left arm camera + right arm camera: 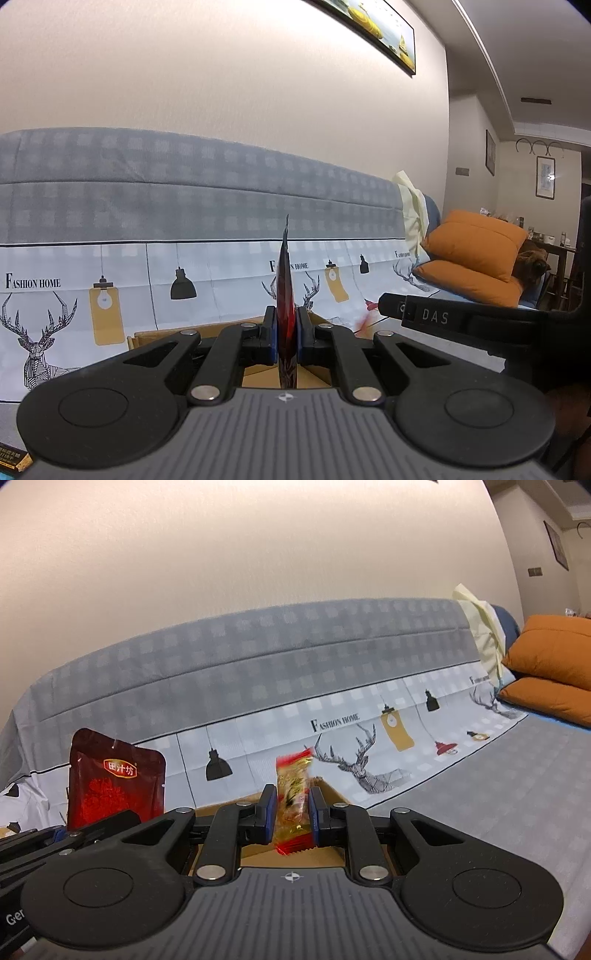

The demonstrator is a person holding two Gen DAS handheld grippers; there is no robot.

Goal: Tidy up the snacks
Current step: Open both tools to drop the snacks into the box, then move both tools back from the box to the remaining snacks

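Open brown cardboard box, rim just below both tools, sofa draped in grey checked printed cloth beyond. Left hand-held gripper clamps a flat, glossy dark-red foil pouch edge-on, upright above the box. Right hand-held gripper grasps a crinkly gold-and-red wrapped snack, upright over the box.

Left gripper clamped nearly shut; right gripper apparently gripping too — both roughly level
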